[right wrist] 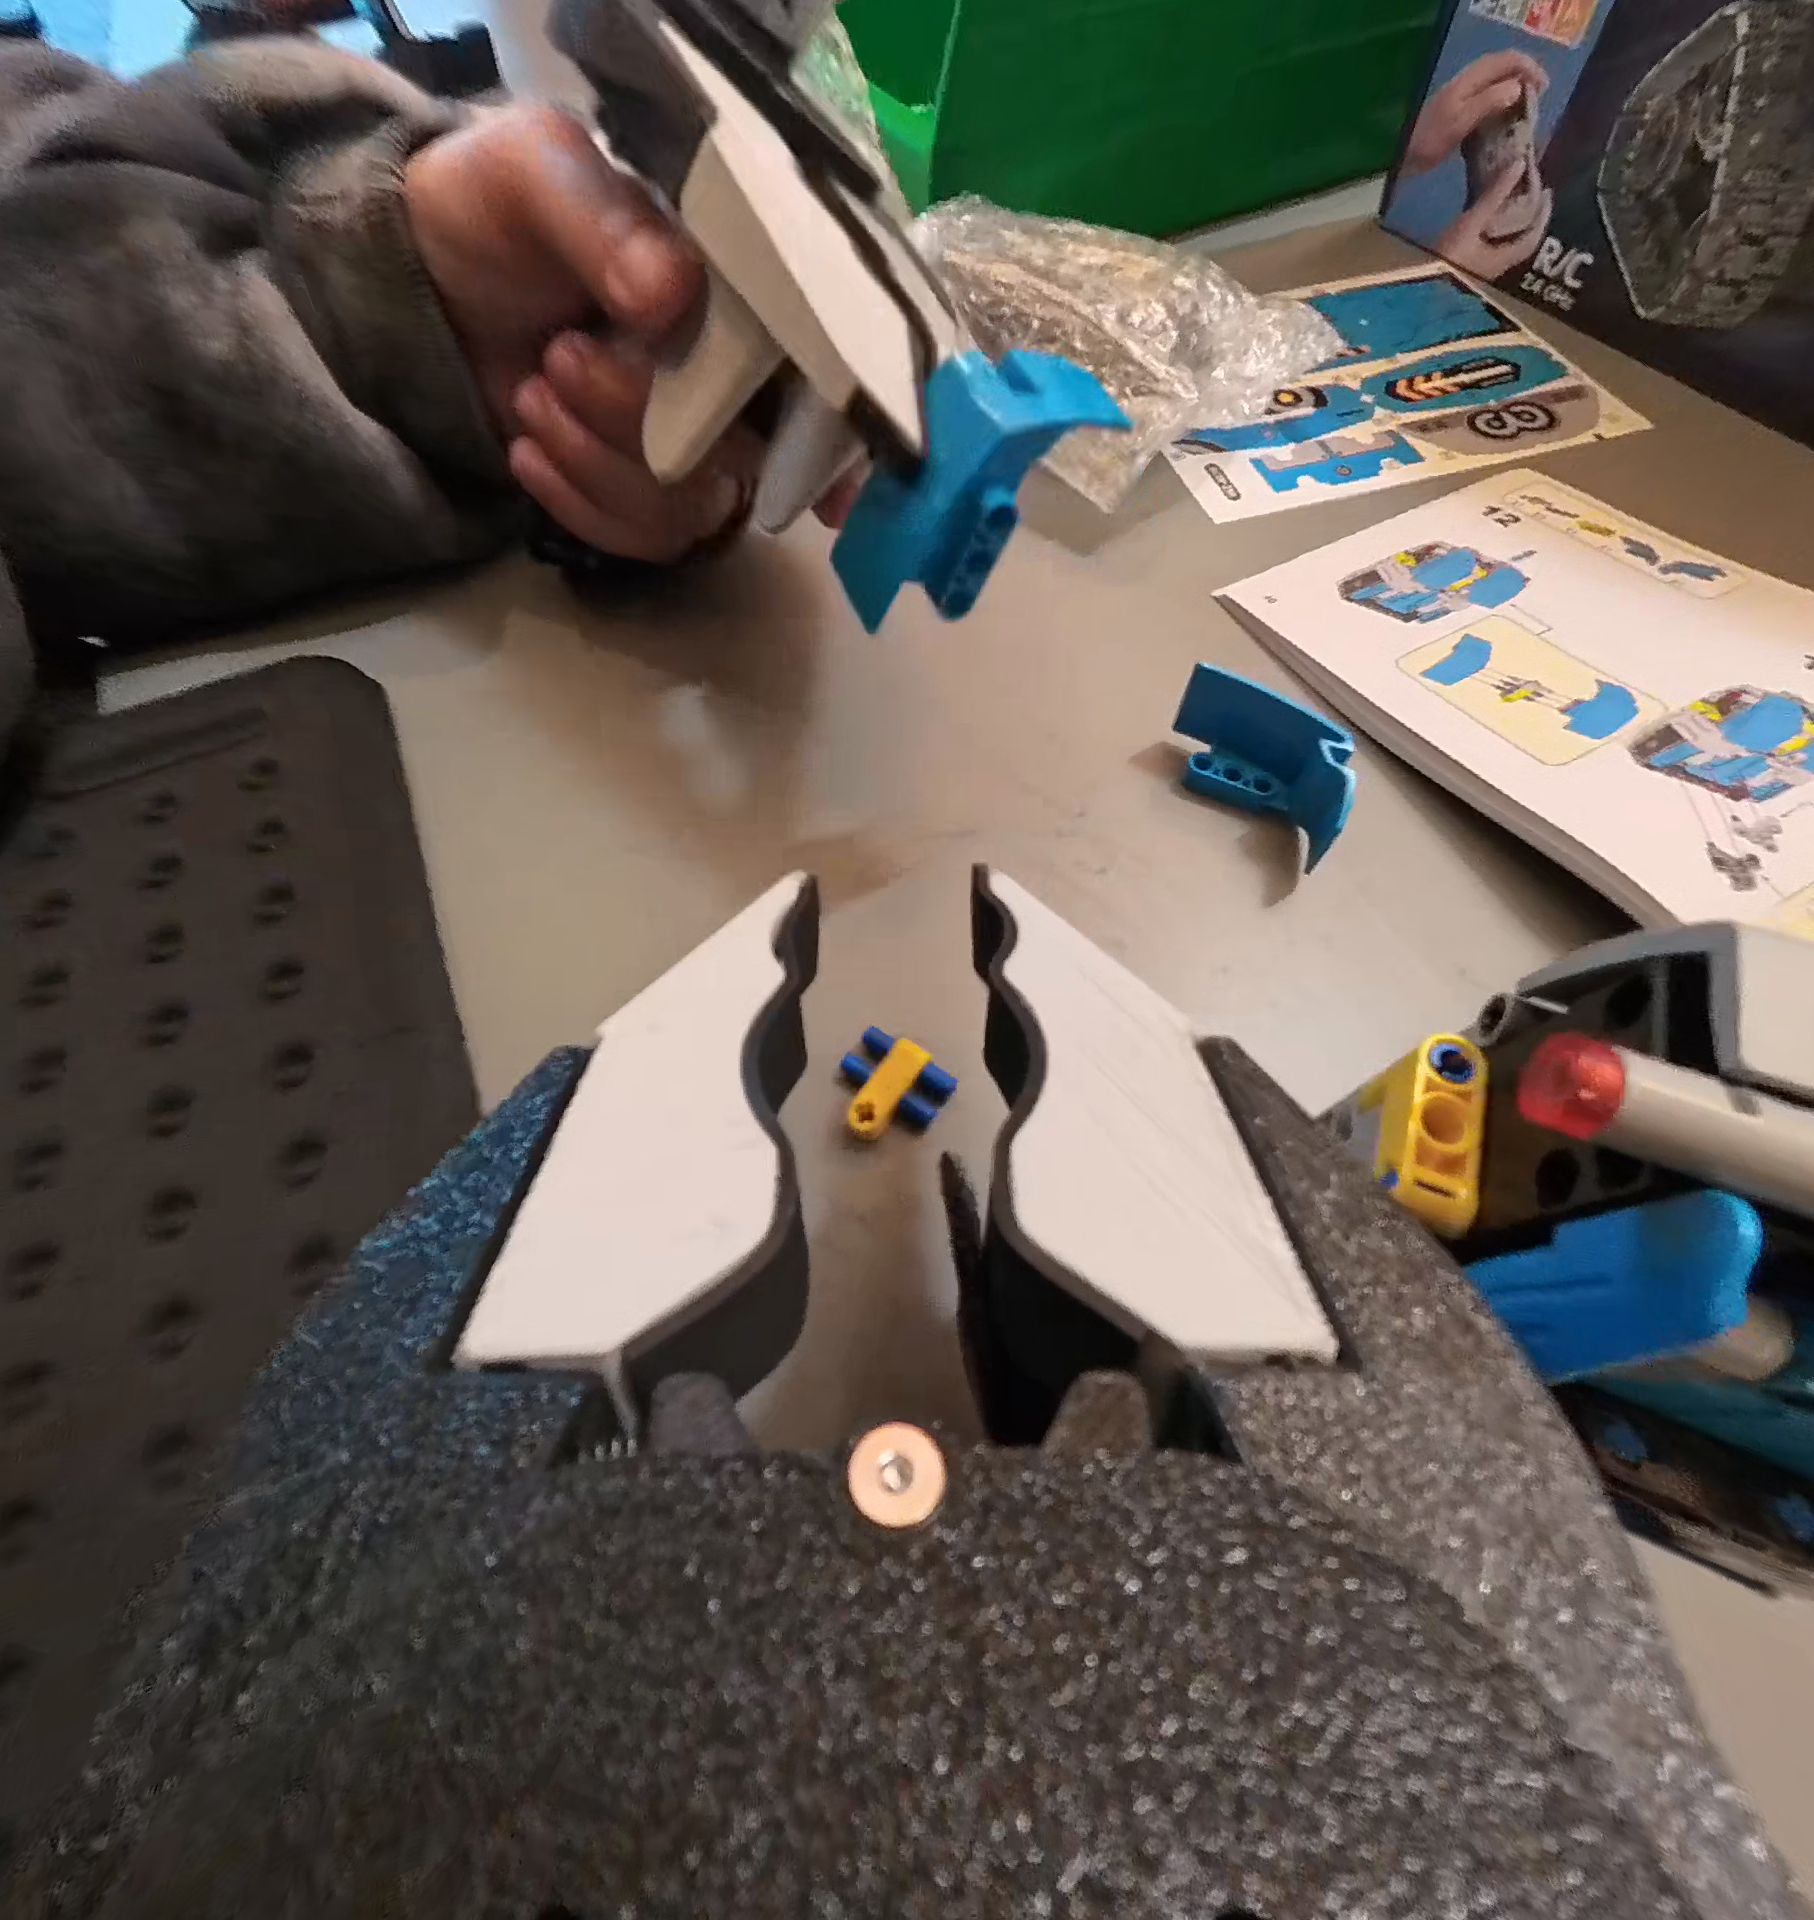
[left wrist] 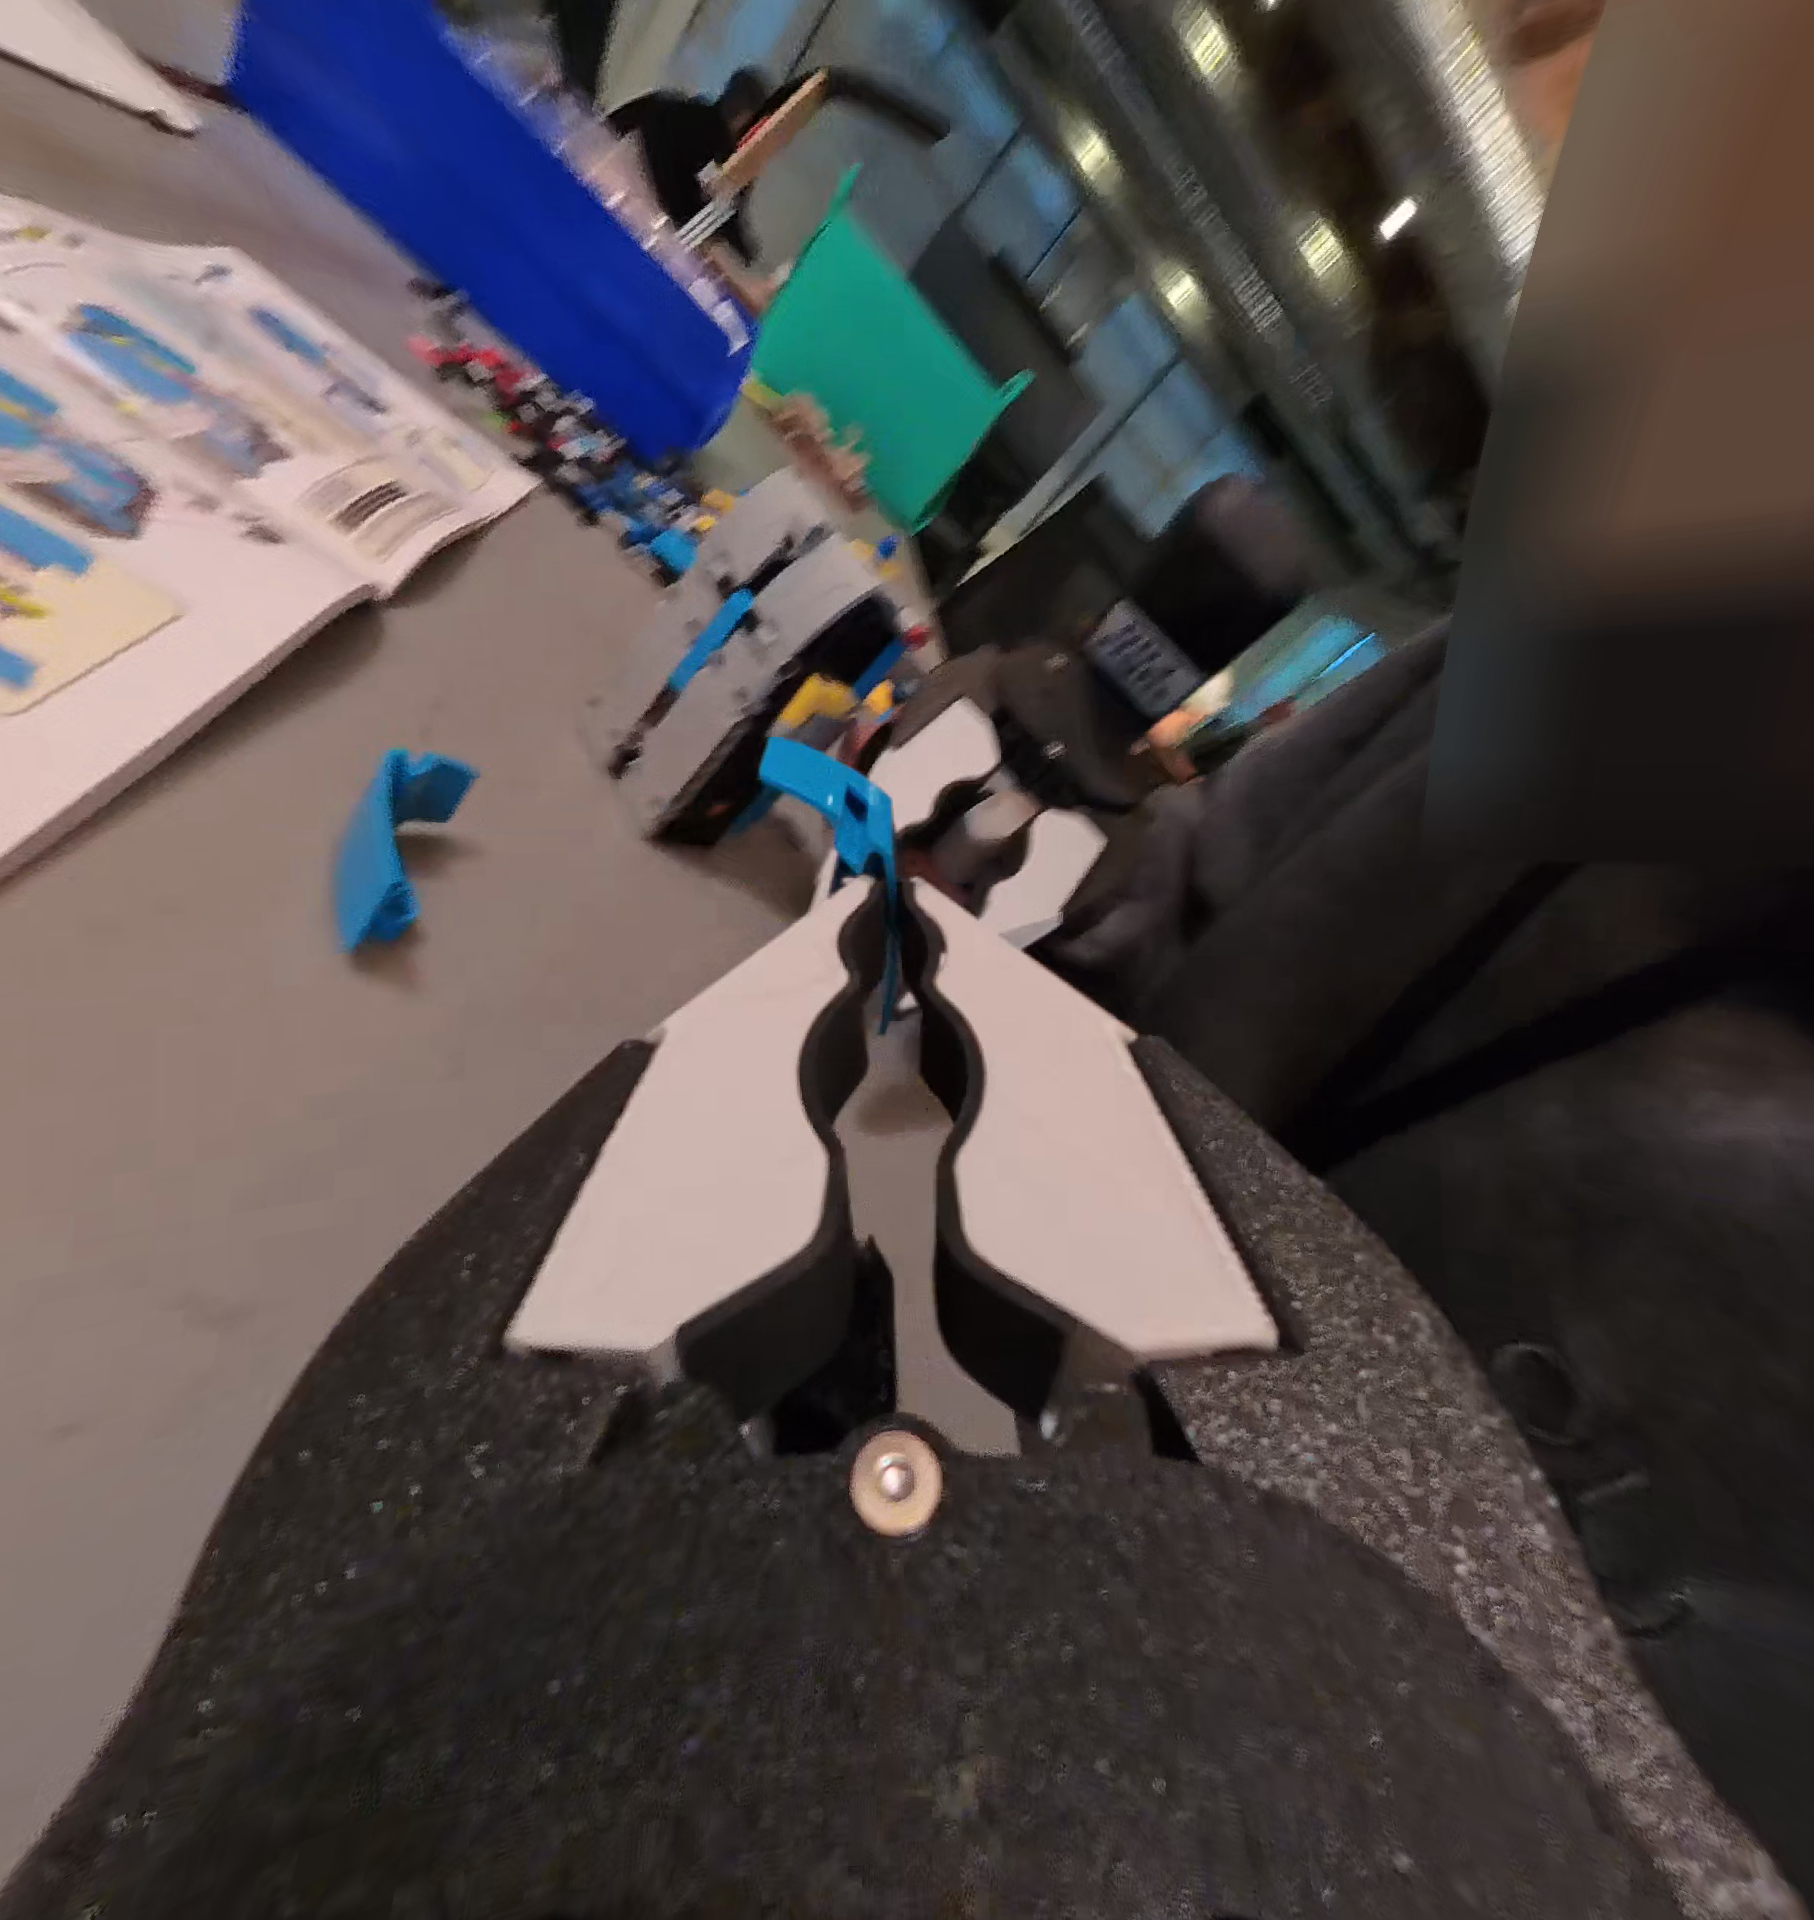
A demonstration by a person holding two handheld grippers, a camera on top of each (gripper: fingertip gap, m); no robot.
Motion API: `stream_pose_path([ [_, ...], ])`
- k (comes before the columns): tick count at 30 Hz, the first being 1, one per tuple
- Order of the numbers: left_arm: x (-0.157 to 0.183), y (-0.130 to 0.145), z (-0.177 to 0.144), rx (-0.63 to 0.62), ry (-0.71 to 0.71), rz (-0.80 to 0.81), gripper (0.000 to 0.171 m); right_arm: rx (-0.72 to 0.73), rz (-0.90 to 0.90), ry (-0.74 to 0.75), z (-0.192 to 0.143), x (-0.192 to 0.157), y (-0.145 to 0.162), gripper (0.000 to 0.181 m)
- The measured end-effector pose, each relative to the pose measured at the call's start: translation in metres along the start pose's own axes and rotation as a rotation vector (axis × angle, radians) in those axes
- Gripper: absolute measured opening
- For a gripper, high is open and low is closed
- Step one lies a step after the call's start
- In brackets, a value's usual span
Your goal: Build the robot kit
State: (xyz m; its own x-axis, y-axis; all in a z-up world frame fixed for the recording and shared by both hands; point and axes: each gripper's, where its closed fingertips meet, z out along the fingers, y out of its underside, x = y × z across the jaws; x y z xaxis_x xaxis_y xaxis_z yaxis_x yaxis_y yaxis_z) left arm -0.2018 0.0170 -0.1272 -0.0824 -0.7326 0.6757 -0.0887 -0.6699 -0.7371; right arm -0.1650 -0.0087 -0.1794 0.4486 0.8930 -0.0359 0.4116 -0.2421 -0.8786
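the left gripper (right wrist: 898,436) is closed on a blue curved piece (right wrist: 944,488), held above the grey table (right wrist: 622,748). the right gripper (right wrist: 892,894) is open, with a small yellow and blue connector (right wrist: 895,1083) lying between its fingers. a second blue curved piece (right wrist: 1267,764) lies far right, near the booklet (right wrist: 1568,665).

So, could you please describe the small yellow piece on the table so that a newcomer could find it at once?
Start at the open right gripper above the grey table. Between its two white fingers lies the small yellow connector, crossed by two dark blue pins. Unlike the curved blue panels nearby, one lying loose and one held by the left gripper, it is tiny and two-coloured.
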Motion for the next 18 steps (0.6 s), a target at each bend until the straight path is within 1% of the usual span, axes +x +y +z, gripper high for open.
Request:
stream_pose_path([
  [3, 0.021, -0.010, -0.001, 0.088, 0.192, -0.133, 0.000, 0.090, 0.042, -0.084, -0.006, -0.011, -0.016, 0.023],
  [4, 0.022, -0.011, -0.001, 0.101, 0.217, -0.170, 0.000, 0.131, 0.062, -0.116, -0.009, -0.014, -0.023, 0.021],
  [7, 0.025, -0.014, 0.000, 0.129, 0.264, -0.220, 0.000, 0.241, 0.137, -0.164, -0.021, -0.014, -0.040, 0.019],
  [9, 0.024, -0.012, 0.001, 0.125, 0.259, -0.231, 0.000, 0.286, 0.200, -0.183, -0.025, -0.009, -0.046, 0.016],
  [14, 0.029, -0.005, 0.009, 0.094, 0.259, -0.204, 0.000, 0.346, 0.383, -0.340, -0.029, -0.010, -0.057, 0.016],
  [16, 0.036, 0.000, 0.014, 0.073, 0.277, -0.193, 0.000, 0.364, 0.428, -0.349, -0.029, -0.007, -0.060, 0.016],
  [18, 0.040, 0.004, 0.019, 0.059, 0.282, -0.186, 0.000, 0.366, 0.431, -0.356, -0.029, -0.009, -0.061, 0.016],
])
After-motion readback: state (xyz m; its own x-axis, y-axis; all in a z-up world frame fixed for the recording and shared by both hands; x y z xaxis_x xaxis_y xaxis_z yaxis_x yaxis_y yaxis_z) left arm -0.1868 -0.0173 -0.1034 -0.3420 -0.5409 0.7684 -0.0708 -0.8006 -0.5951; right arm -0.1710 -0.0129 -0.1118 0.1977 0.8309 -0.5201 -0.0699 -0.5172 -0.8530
